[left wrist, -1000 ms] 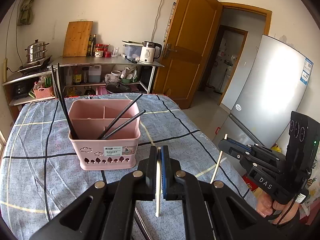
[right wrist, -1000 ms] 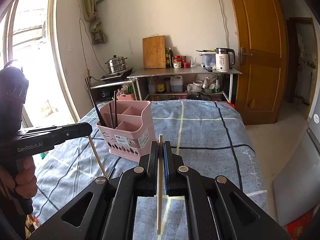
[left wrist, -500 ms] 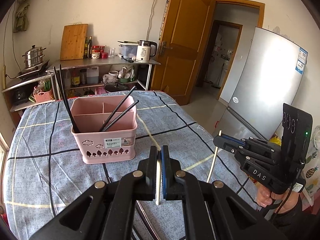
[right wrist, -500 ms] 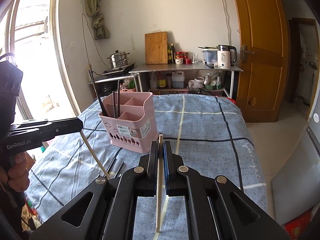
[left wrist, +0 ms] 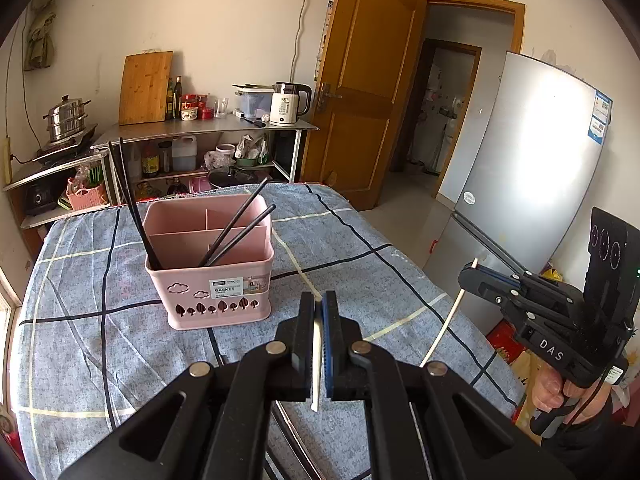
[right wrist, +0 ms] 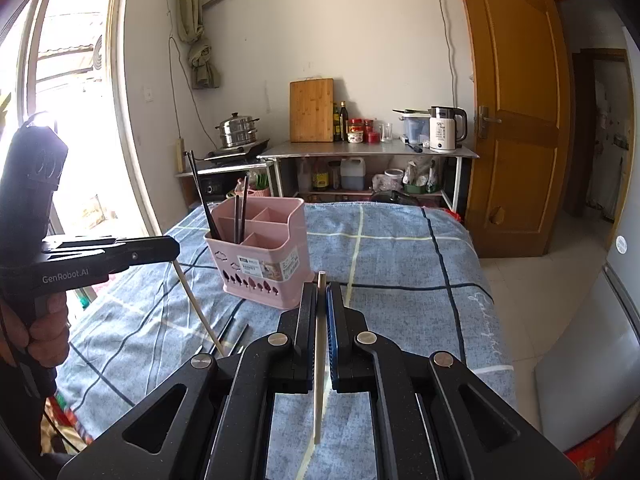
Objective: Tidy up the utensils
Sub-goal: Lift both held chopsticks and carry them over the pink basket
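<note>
A pink divided basket [left wrist: 212, 276] stands on the blue checked tablecloth, with several black chopsticks [left wrist: 236, 228] leaning in it; it also shows in the right wrist view [right wrist: 264, 264]. My left gripper [left wrist: 319, 308] is shut on a pale wooden chopstick [left wrist: 317, 360], held above the cloth in front of the basket. My right gripper [right wrist: 321, 296] is shut on another pale wooden chopstick [right wrist: 319, 360], to the right of the basket. Each gripper shows in the other's view, with its chopstick hanging down [left wrist: 444, 328] [right wrist: 198, 308].
Dark utensils [right wrist: 234, 334] lie on the cloth [left wrist: 80, 340] near the front edge. A metal shelf [left wrist: 208, 128] with a kettle, a cutting board and jars stands behind the table. A fridge [left wrist: 528, 184] is at the right, a wooden door [left wrist: 360, 92] beyond.
Both grippers have drawn back a little and risen, so the basket looks smaller and farther. Each still holds its chopstick.
</note>
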`<act>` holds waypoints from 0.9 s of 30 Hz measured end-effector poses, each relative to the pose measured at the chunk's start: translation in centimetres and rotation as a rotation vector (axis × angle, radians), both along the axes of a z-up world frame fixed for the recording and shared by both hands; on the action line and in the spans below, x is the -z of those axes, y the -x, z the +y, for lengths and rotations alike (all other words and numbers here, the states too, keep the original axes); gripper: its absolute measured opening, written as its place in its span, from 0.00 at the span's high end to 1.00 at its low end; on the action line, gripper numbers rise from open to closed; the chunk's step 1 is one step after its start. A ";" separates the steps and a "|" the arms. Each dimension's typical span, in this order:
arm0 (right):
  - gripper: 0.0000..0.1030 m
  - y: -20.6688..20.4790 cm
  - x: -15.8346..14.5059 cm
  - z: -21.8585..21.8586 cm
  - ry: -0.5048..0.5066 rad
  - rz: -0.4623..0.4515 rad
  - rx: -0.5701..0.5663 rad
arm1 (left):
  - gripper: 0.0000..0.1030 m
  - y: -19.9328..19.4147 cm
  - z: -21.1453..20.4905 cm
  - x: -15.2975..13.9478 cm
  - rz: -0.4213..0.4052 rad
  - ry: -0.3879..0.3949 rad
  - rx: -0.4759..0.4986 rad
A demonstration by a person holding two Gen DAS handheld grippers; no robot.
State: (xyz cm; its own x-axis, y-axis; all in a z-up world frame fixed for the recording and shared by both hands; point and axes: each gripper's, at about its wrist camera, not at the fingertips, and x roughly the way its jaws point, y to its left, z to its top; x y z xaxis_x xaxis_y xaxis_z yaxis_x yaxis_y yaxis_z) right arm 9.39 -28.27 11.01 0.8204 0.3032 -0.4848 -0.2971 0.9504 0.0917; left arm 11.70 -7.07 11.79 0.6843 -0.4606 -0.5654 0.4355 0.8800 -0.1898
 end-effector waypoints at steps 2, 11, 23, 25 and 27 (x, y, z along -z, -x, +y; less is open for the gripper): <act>0.95 -0.1 -0.4 0.2 -0.004 -0.013 0.000 | 0.96 0.0 0.2 -0.3 -0.003 0.001 0.001; 0.95 -1.6 -2.0 2.0 -0.053 -0.056 -0.054 | 0.96 -0.4 3.0 -3.0 -0.049 0.002 -0.050; 0.95 -6.0 -4.6 7.3 -0.105 -0.115 -0.151 | 0.96 -4.1 7.2 -6.6 -0.087 -0.034 -0.147; 0.95 -6.7 -5.3 8.2 -0.115 -0.135 -0.160 | 0.96 -4.7 7.7 -7.0 -0.097 -0.038 -0.162; 0.95 -7.4 -6.1 9.0 -0.126 -0.150 -0.168 | 0.96 -5.5 8.5 -7.6 -0.097 -0.031 -0.180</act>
